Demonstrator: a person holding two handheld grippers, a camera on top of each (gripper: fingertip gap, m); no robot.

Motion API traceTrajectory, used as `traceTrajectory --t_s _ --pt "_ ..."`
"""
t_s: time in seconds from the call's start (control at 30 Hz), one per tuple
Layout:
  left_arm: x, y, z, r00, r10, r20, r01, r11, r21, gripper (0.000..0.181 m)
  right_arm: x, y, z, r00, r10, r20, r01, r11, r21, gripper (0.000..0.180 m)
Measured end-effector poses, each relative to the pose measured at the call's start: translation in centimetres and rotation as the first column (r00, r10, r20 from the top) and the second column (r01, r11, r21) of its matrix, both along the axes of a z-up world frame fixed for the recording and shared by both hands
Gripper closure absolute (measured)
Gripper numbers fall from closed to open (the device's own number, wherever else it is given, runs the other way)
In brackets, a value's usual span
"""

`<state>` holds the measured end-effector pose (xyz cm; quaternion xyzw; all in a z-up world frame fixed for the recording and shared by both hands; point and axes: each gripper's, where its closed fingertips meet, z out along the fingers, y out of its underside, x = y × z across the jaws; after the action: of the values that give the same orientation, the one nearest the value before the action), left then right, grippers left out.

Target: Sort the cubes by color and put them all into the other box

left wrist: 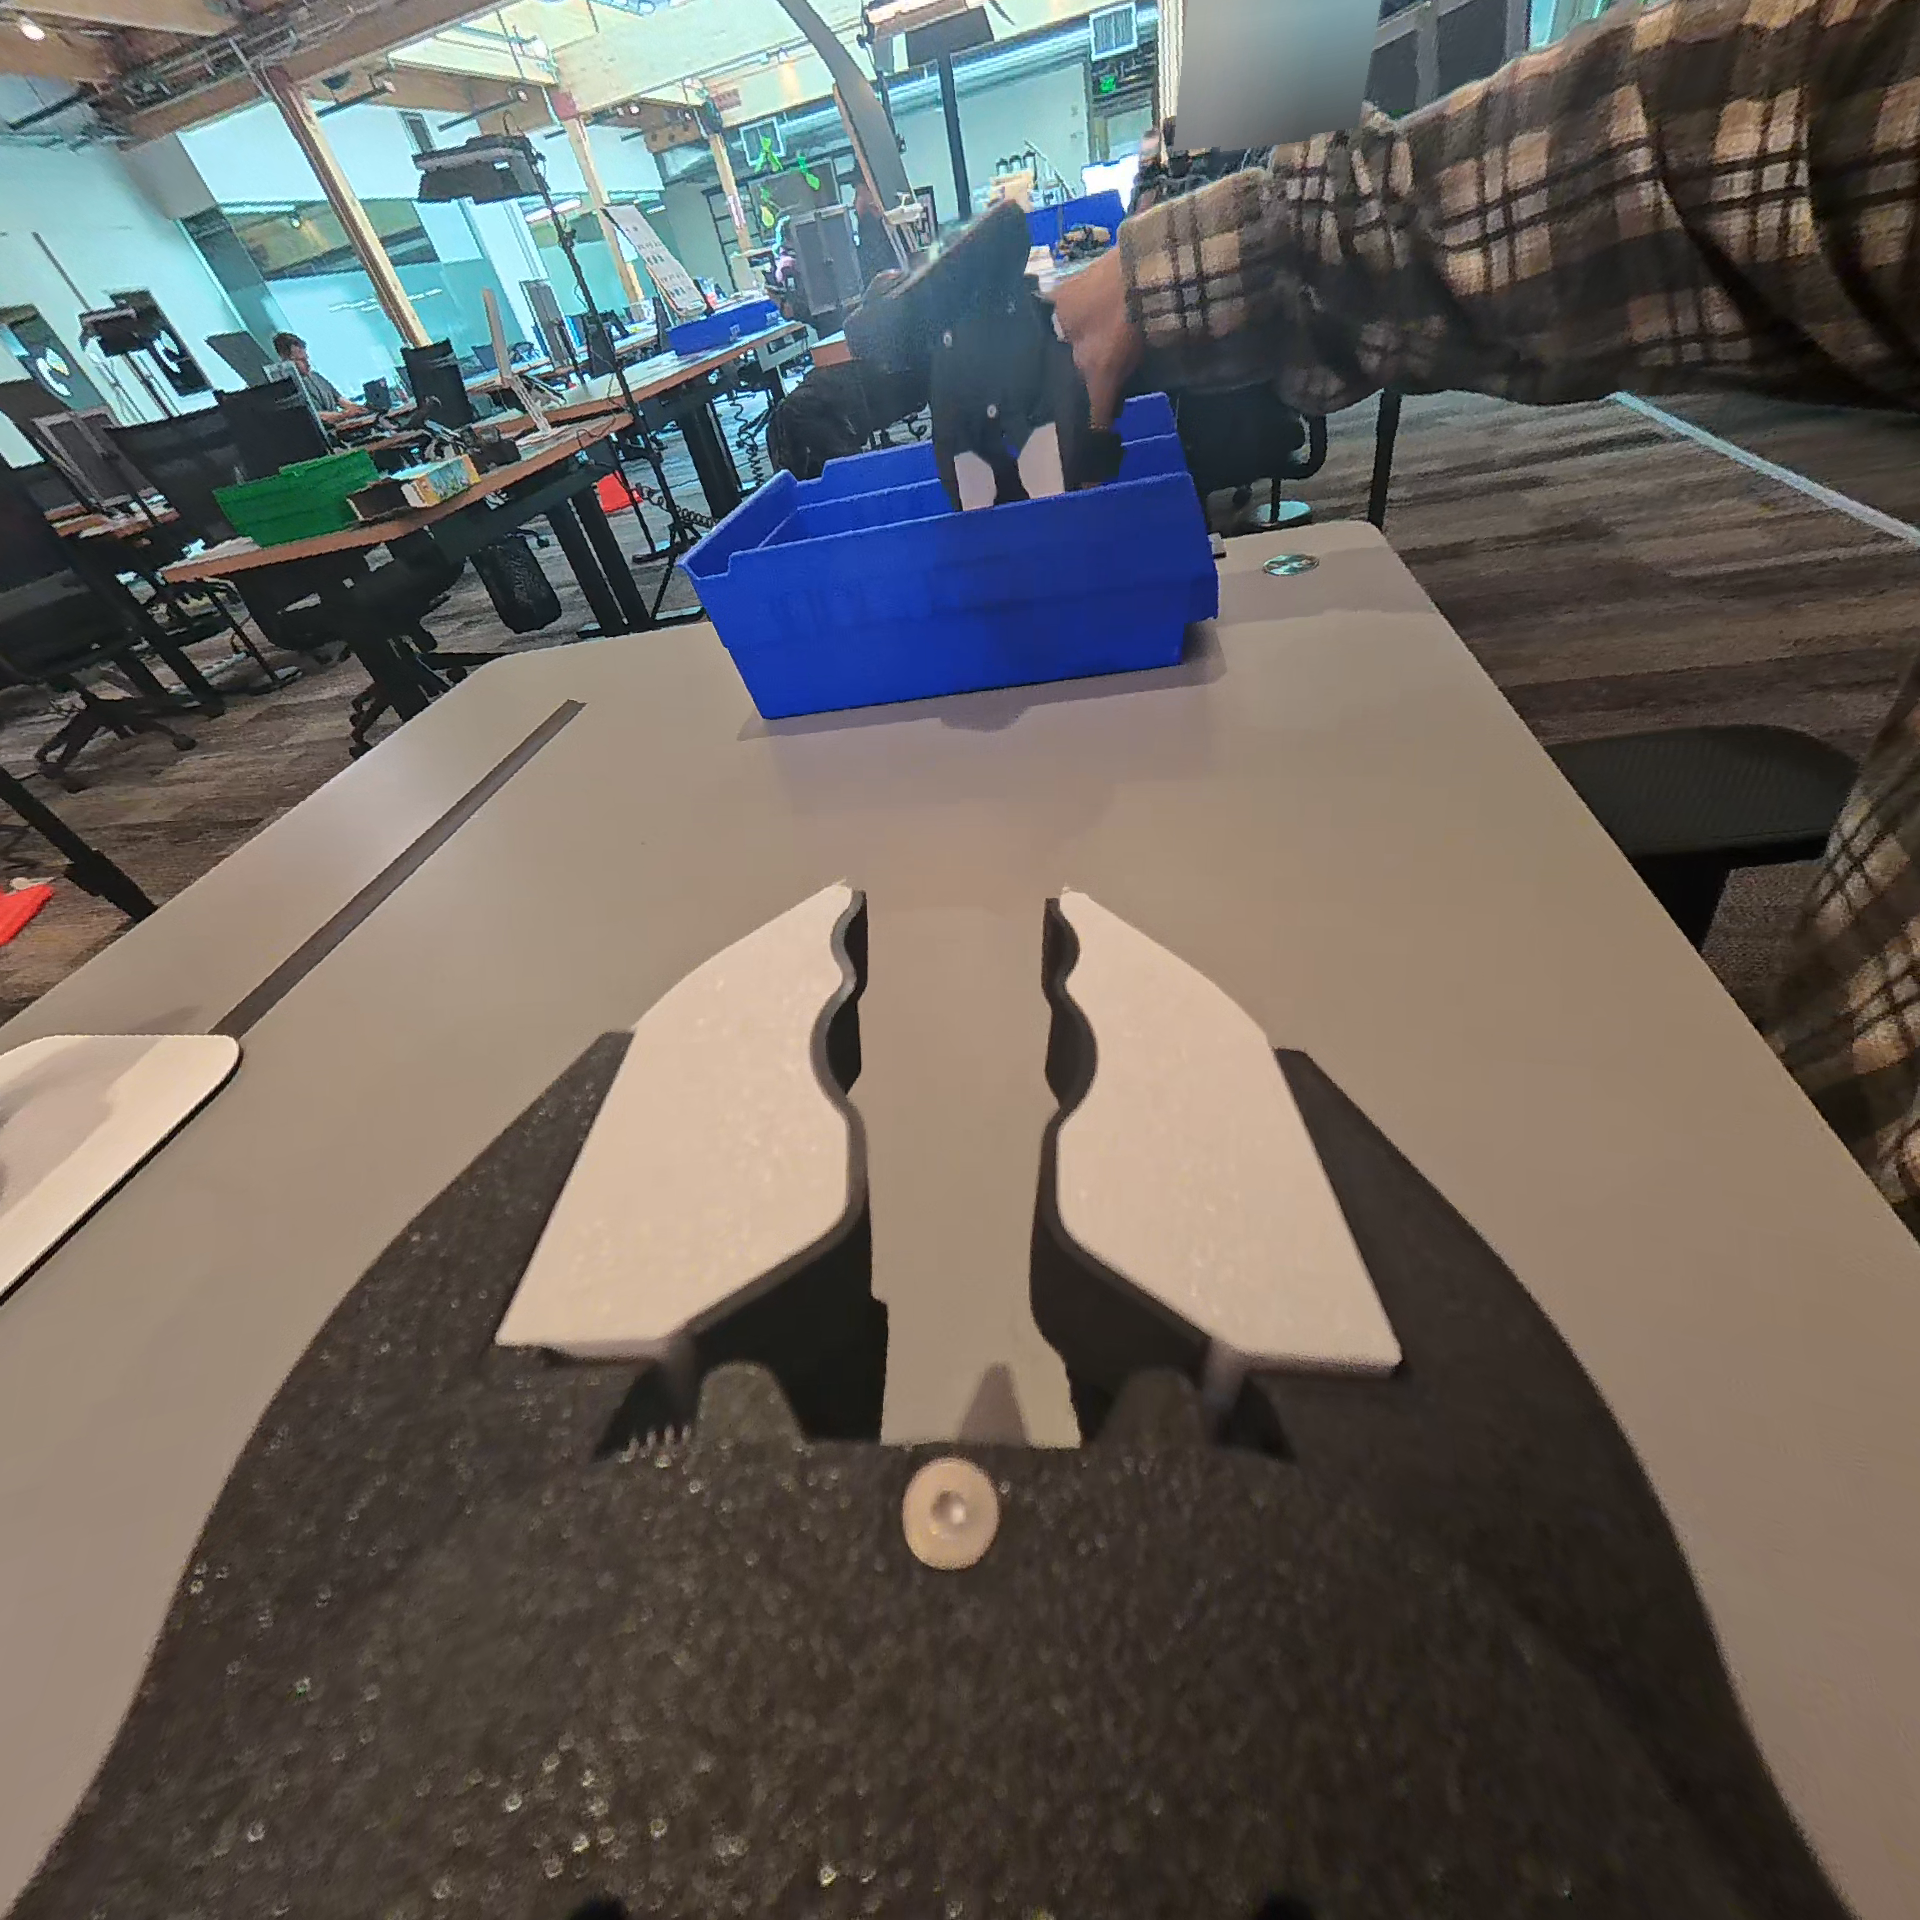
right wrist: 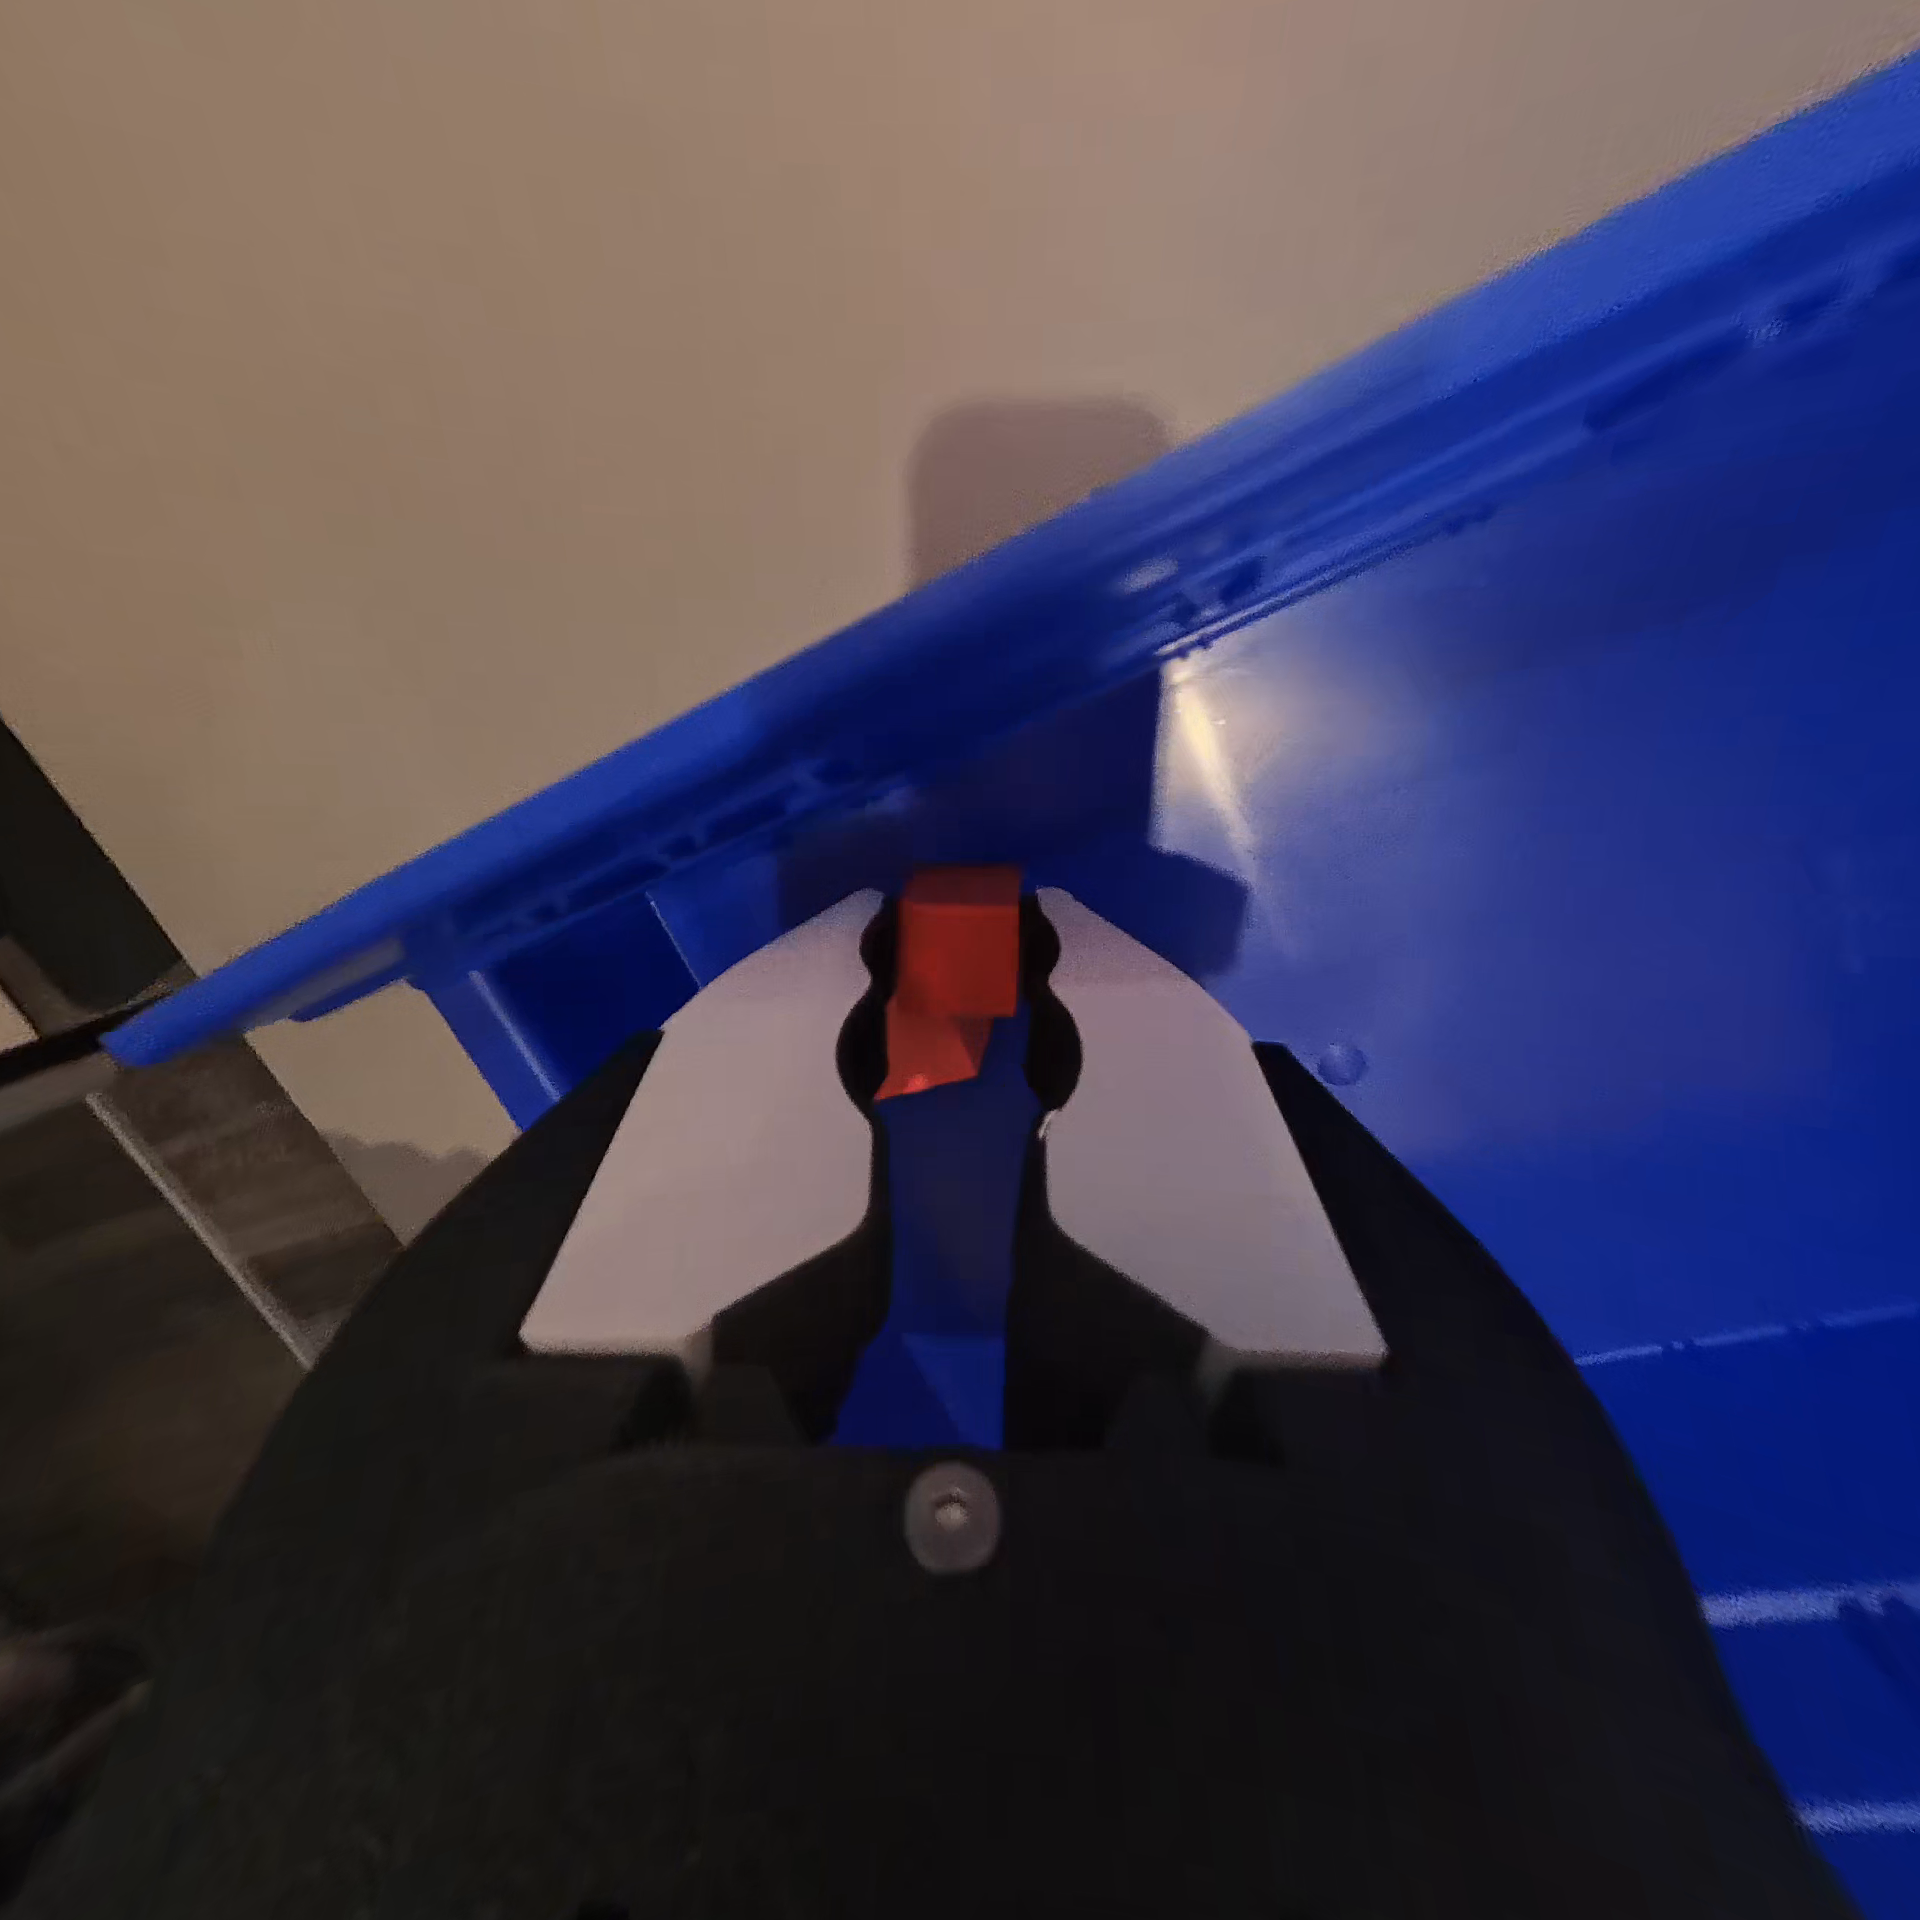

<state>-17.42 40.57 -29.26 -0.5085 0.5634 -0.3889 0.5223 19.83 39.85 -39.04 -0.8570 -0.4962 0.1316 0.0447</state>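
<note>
Our right gripper (right wrist: 951, 971) clasped a red cube (right wrist: 956, 951) low inside the blue box (right wrist: 1558, 935) on the bench (left wrist: 1143, 831), left gripper (left wrist: 956, 966) idle and agape; next, we judged, a clean release.

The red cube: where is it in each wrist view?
Left wrist view: not visible; the right gripper dips into the blue box at upper centre.
Right wrist view: red cube at centre, pinched between the fingertips.
Shared landmark: the blue box.
</note>
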Motion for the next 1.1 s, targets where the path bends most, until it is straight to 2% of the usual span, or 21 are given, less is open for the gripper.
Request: traceTrajectory --t_s 0.17,0.33,0.4,0.47,0.53,0.63,0.73,0.8,0.93,1.0,1.1 --pt "0.0 -0.1 0.0 1.0 -0.009 -0.004 0.009 1.0 -0.001 0.149 -0.5 -1.0 -1.0 0.999 0.041 -0.014 -0.041 0.998 -0.044 0.157" --pt "-0.1 0.1 0.3 1.0 0.0 0.008 0.0 1.0 -0.004 0.148 0.5 -0.7 1.7 1.0 0.002 0.008 -0.002 0.999 0.037 0.136" --pt "-0.2 0.2 0.6 1.0 0.007 0.015 -0.007 1.0 -0.003 0.147 1.6 0.1 4.6 0.998 -0.048 0.037 0.042 0.991 0.128 0.127" --pt "-0.4 0.3 0.9 1.0 0.019 0.02 -0.019 1.0 0.002 0.147 2.4 1.2 8.8 0.992 -0.126 0.025 0.115 0.96 0.255 0.126" --pt "-0.6 0.3 1.3 0.999 0.035 0.024 -0.035 0.999 0.005 0.147 1.6 2.0 14.1 0.975 -0.199 -0.095 0.221 0.897 0.383 0.123" --pt "-1.1 0.6 2.1 0.997 0.08 0.019 -0.081 0.997 0.02 0.147 -2.2 1.7 21.0 0.916 -0.206 -0.345 0.361 0.798 0.482 0.124" --pt "-2.2 1.2 3.3 0.986 0.165 0.021 -0.165 0.986 0.026 0.146 -8.1 0.5 24.0 0.816 -0.106 -0.569 0.461 0.714 0.527 0.122" --pt "-3.7 1.6 4.2 0.97 0.243 0.014 -0.243 0.97 0.025 0.142 -13.2 -0.7 23.7 0.729 0.033 -0.684 0.468 0.705 0.533 0.117" --pt "-10.5 3.2 6.0 0.888 0.46 -0.032 -0.459 0.888 0.037 0.14 -22.5 -1.2 19.4 0.582 0.211 -0.786 0.412 0.756 0.508 0.12" --pt "-15.6 4.0 6.9 0.817 0.571 -0.078 -0.568 0.821 0.063 0.139 -26.4 0.1 17.1 0.528 0.246 -0.813 0.389 0.781 0.488 0.121" --pt "-24.9 5.3 7.6 0.659 0.725 -0.2 -0.721 0.685 0.108 0.135 -32.0 2.2 14.2 0.437 0.236 -0.868 0.345 0.847 0.404 0.125"
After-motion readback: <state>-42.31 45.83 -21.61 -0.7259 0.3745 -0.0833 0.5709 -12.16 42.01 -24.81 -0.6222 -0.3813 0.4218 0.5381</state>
